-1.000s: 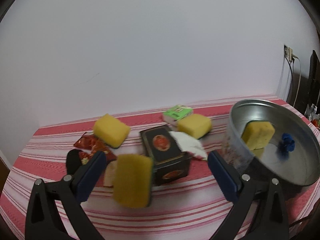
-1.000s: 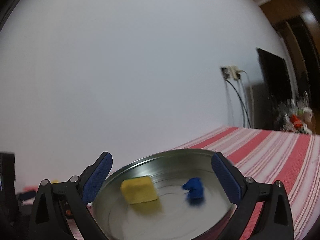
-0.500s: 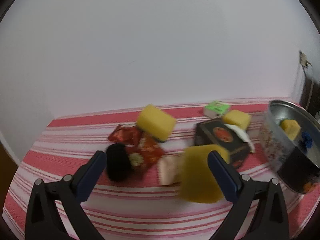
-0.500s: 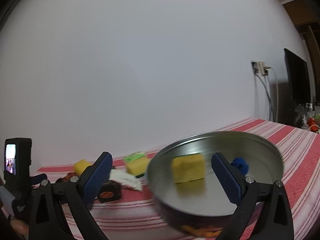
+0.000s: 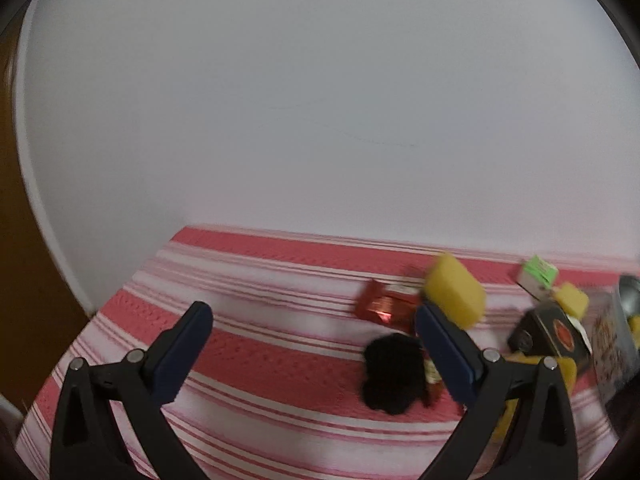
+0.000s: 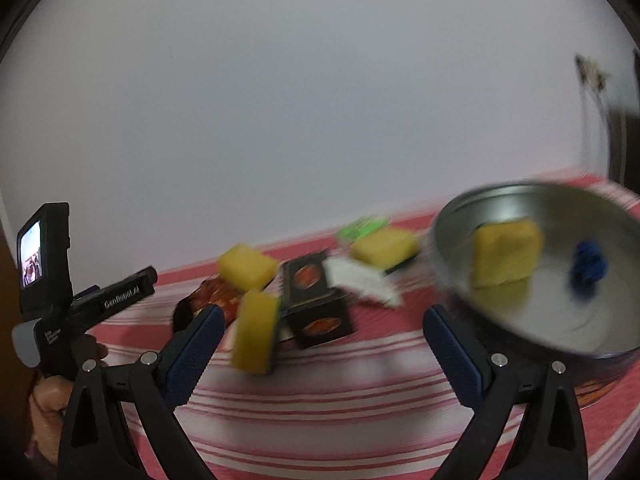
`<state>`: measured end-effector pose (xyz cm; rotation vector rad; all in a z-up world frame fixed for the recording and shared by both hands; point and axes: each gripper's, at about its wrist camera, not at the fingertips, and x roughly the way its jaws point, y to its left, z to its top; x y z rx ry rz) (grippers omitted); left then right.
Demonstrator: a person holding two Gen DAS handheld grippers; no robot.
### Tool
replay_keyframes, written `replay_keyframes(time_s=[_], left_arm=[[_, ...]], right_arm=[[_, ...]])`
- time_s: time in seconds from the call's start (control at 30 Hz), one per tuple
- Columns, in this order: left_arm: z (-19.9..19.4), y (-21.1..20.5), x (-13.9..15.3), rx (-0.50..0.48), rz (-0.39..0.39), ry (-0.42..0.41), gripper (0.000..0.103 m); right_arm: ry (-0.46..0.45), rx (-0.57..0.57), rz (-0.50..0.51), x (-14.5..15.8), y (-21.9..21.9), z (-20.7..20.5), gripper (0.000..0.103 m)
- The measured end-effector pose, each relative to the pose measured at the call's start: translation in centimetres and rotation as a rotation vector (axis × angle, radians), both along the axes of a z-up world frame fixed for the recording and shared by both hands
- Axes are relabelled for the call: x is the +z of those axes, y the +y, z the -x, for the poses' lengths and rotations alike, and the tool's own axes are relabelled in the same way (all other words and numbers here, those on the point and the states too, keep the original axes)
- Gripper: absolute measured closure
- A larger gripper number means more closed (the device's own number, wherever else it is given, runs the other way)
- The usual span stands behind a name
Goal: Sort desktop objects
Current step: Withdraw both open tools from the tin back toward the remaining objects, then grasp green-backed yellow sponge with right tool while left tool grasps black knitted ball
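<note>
Left tongs [image 5: 312, 344] are spread wide with nothing between the blue pads, hanging over bare striped cloth [image 5: 248, 320] on the bench. Right tongs [image 6: 320, 346] are likewise released and empty, above the cloth in front of the clutter.

In the left view, the things lie toward the right. A black lump [image 5: 394, 376] sits on the cloth just left of the right-hand pad. Behind it is a red wrapper [image 5: 386, 306], and a yellow sponge [image 5: 454, 294] rests against the wrapper's right edge. Further right, a green packet [image 5: 538, 276] lies near the wall, with a smaller sponge [image 5: 574, 300] in front of it. A black tin [image 5: 550, 330] stands below that, and the edge of a metal bowl [image 5: 628, 296] shows at the frame's rim.

In the right view, much is blurred. An upright sponge [image 6: 256, 334] with a dark green back stands beside the black tin, touching or nearly so; I cannot tell which. A white paper [image 6: 362, 280] lies against the tin's right side. The metal bowl sits at the right, holding a sponge [image 6: 506, 256] and a small blue thing [image 6: 588, 266], apart from each other. At the far left, a hand [image 6: 48, 404] grips the handle of the other device, whose small screen [image 6: 30, 260] is lit.
</note>
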<state>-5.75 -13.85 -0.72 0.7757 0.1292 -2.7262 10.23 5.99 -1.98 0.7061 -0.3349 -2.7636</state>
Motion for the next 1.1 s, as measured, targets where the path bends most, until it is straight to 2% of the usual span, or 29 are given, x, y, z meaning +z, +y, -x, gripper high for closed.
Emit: replay_keyframes(time_s=[0.17,0.27,0.43,0.53,0.57,0.6,0.63,0.67,0.7,0.8,0.93,1.03,1.1], left_arm=[[0.2,-3.6,-0.4,0.070,-0.101,-0.009,0.001],[0.5,-4.3,-0.9,0.076,-0.142,-0.017,0.001],[0.9,-3.2,-0.9,0.049,-0.124,-0.025,0.001],[1.1,-2.4,-0.9,0.023,-0.094,-0.040,0.001],[1.2,-2.2,-1.0,0.016,-0.086,-0.047,0.001],[1.3,-2.0,-1.1,0.007,-0.081,-0.057,0.001],[1.4,-1.9,-1.2,0.001,-0.079,-0.064,0.001],[1.5,-1.7,-1.4,-0.010,-0.081,-0.074,0.001],[1.6,-1.6,-1.5,-0.020,-0.084,-0.081,0.001],[1.6,-1.3,-1.6,-0.067,-0.108,-0.091,0.001],[1.3,-0.4,-1.4,-0.160,-0.117,-0.094,0.001],[1.1,1.2,-1.6,-0.234,-0.067,-0.109,0.001],[1.2,2.6,-2.0,-0.245,0.000,-0.119,0.001]], right_arm=[[-0.146,0.086,-0.053,-2.0,-4.1,2.4,0.002],[-0.182,0.063,-0.010,-2.6,-4.6,3.3,0.002],[-0.307,0.062,0.052,-4.5,-5.1,5.5,0.002],[-0.315,0.067,0.078,-4.9,-5.2,6.1,0.017],[-0.317,0.078,0.080,-4.9,-5.3,6.2,0.029],[-0.328,0.092,0.079,-5.0,-5.4,6.3,0.036],[-0.342,0.122,0.095,-5.4,-5.5,6.4,0.054],[-0.347,0.148,0.114,-5.6,-5.4,6.4,0.066],[-0.339,0.156,0.118,-5.5,-5.4,6.1,0.072],[-0.255,0.159,0.088,-4.3,-5.0,4.6,0.072],[-0.084,0.137,0.030,-2.0,-3.9,1.7,0.072],[0.033,0.108,-0.058,-1.1,-3.2,-0.3,0.072],[0.072,0.097,-0.097,-1.0,-2.7,-1.1,0.072]])
